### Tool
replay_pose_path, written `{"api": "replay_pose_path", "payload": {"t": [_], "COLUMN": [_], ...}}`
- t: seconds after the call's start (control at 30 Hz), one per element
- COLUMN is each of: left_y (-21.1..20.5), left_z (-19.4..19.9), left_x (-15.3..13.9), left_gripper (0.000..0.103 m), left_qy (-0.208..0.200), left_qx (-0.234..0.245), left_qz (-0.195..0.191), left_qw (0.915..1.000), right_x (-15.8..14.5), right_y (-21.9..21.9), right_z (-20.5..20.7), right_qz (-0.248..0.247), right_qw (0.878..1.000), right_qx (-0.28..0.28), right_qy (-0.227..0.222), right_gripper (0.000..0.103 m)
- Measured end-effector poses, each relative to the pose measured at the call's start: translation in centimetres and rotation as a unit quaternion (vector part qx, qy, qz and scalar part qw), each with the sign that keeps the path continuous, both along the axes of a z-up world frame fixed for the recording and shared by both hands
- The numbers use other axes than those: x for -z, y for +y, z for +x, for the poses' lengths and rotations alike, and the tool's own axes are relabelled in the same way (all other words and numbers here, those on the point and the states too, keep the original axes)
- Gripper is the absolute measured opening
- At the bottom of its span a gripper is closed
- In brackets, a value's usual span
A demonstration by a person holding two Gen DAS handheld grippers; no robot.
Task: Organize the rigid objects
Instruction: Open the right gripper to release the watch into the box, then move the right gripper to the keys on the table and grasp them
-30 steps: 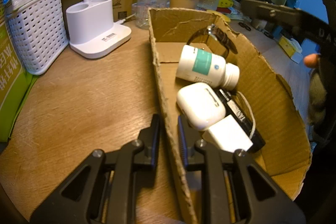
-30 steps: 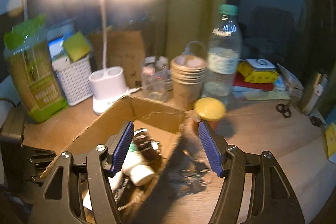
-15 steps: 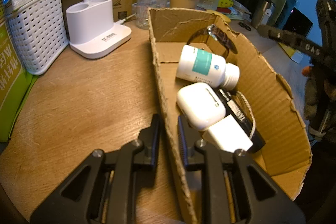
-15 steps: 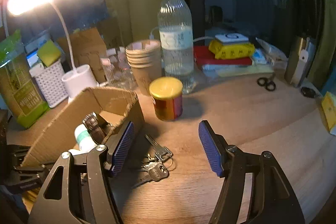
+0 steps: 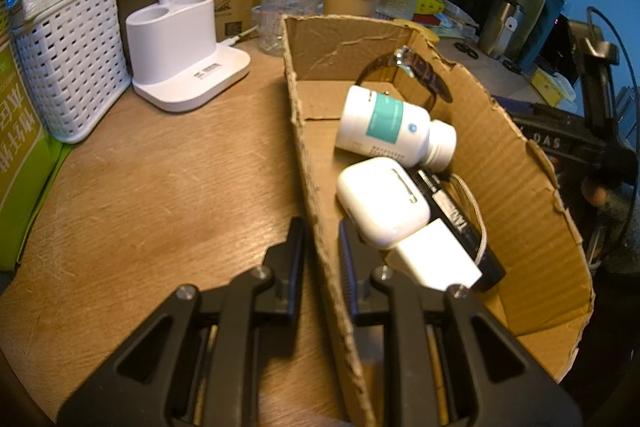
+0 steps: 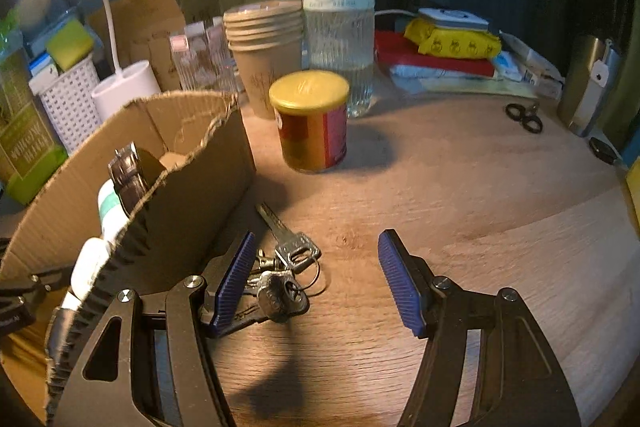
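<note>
inside, the cardboard box [image 5: 500, 163] holds a pill bottle [image 5: 394, 127]; left hand-held gripper [image 5: 320, 239] clamps its wall, right hand-held gripper [image 6: 316, 279] gapes

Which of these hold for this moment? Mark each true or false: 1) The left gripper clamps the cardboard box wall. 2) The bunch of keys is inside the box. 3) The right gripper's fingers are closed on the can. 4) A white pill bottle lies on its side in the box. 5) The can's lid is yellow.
1) True: the left gripper pinches the cardboard box wall.
2) False: the bunch of keys lies on the table outside the box.
3) False: the right gripper is open, above the keys; the can stands apart.
4) True: the pill bottle lies there.
5) True.
</note>
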State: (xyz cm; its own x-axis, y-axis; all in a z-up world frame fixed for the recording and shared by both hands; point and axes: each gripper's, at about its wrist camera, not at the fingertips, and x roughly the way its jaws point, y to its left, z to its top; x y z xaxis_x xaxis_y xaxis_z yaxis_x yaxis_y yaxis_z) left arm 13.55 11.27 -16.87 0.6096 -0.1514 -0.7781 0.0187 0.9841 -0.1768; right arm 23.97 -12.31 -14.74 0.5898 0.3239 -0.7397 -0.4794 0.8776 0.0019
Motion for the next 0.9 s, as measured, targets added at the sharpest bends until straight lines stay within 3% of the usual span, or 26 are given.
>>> {"api": "replay_pose_path", "payload": {"t": [0.5,0.63,0.73,0.9], "left_y": [0.0,0.0,0.0,0.0], "left_z": [0.0,0.0,0.0,0.0], "left_x": [0.0,0.0,0.0,0.0], "left_gripper": [0.019,0.019,0.019,0.019], "left_qy": [0.000,0.000,0.000,0.000], "left_qx": [0.000,0.000,0.000,0.000], "left_qz": [0.000,0.000,0.000,0.000], "left_qw": [1.0000,1.0000,1.0000,1.0000], "right_x": [1.1,1.3,1.3,1.1], "right_y": [1.7,1.8,1.9,2.2], "right_z": [0.1,0.0,-0.1,-0.4], "right_qz": [-0.027,-0.030,-0.028,-0.030], "right_qw": [0.999,0.999,0.999,0.999], "right_qx": [-0.011,-0.013,-0.016,-0.022], "right_qy": [0.025,0.028,0.026,0.019], "right_gripper": [0.064,0.056,0.039,0.029]}}
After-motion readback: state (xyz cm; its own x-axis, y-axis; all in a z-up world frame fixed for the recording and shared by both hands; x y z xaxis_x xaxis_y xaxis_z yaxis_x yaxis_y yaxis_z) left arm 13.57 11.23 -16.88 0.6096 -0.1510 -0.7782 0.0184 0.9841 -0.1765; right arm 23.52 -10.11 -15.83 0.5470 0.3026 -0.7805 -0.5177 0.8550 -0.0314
